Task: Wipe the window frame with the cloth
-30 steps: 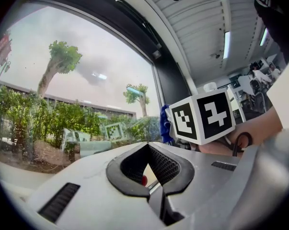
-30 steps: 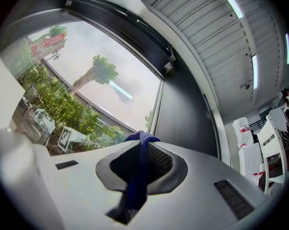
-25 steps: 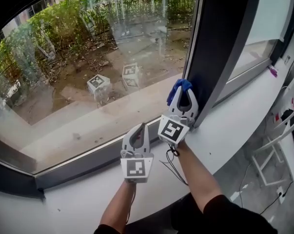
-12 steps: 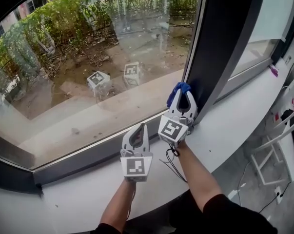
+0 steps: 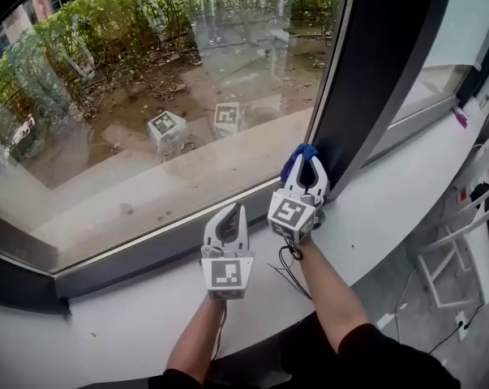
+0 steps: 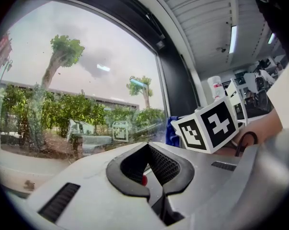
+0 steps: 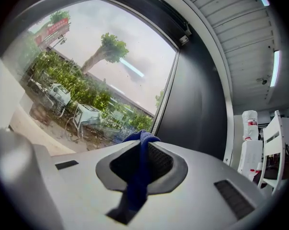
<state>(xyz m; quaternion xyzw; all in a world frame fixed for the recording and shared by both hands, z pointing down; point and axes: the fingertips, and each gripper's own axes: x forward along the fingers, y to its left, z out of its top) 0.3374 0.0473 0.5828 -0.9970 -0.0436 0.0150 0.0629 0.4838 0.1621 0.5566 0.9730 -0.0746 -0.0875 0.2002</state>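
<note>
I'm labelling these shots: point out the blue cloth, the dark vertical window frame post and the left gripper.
Blue cloth [image 5: 298, 156]: head view, bunched end beyond the jaws.
Dark vertical window frame post [image 5: 378, 71]: head view, middle of its face.
Left gripper [image 5: 235, 210]: head view, tips of its jaws.

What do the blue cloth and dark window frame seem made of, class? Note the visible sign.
Blue cloth: probably soft microfibre or similar fabric; it folds and bunches. Window frame: likely painted metal, matt dark, smooth and straight-edged.
</note>
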